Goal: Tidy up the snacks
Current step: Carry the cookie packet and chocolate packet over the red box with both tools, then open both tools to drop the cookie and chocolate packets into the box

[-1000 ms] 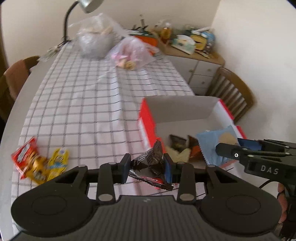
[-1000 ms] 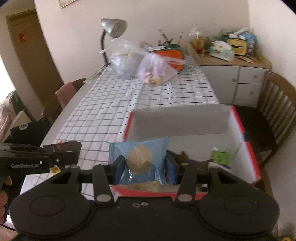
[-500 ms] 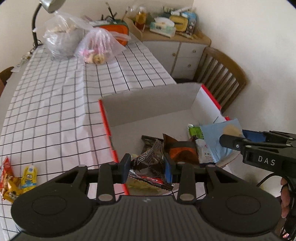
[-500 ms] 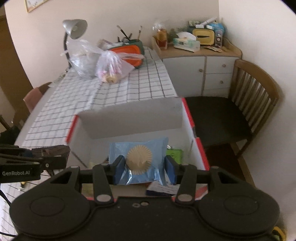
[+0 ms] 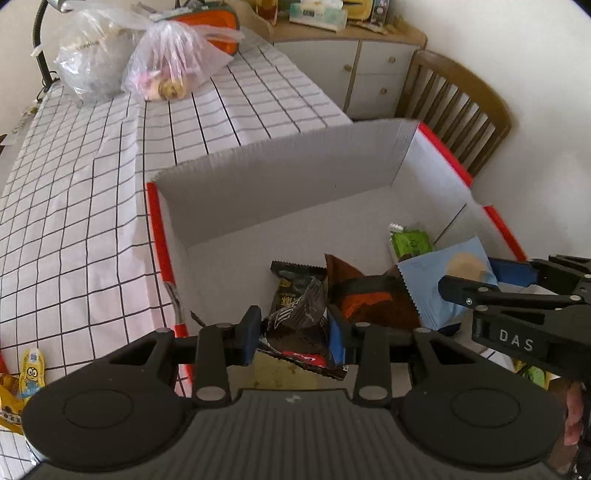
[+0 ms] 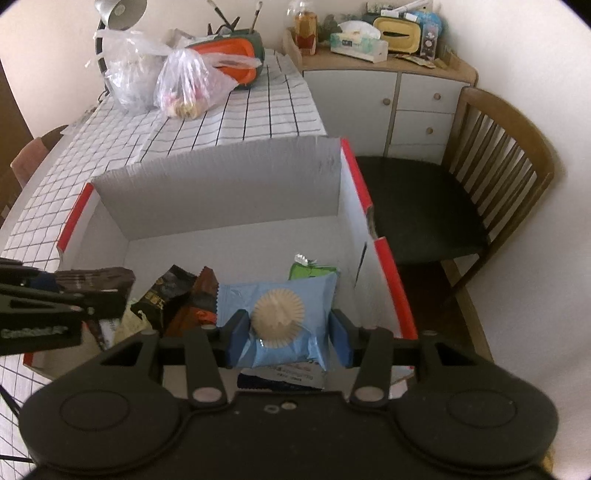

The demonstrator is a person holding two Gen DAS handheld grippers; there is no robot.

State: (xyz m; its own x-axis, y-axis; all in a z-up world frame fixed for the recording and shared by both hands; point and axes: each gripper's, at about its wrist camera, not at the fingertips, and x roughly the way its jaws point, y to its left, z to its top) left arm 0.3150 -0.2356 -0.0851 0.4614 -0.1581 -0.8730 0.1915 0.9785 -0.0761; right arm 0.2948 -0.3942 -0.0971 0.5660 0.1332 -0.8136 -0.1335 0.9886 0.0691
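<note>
A white cardboard box with red edges [image 5: 280, 192] [image 6: 221, 192] stands on the checked tablecloth. My left gripper [image 5: 293, 326] is shut on a crumpled dark snack wrapper [image 5: 299, 314] over the box's near side. My right gripper [image 6: 288, 334] is shut on a light blue packet with a cream cupcake picture [image 6: 284, 317], held above the box's right half; the same blue packet [image 5: 443, 284] shows in the left wrist view. Inside the box lie a green packet [image 6: 312, 271], a brown-orange packet [image 5: 369, 295] and a black packet [image 6: 166, 291].
Loose yellow and orange snacks [image 5: 26, 376] lie on the cloth left of the box. Two plastic bags [image 6: 177, 85], a lamp [image 6: 118, 11] and an orange case stand at the table's far end. A wooden chair [image 6: 480, 177] and a sideboard [image 6: 388, 85] are to the right.
Both grippers have moved forward and down over the box, each still holding its snack. The box now fills more of both views.
</note>
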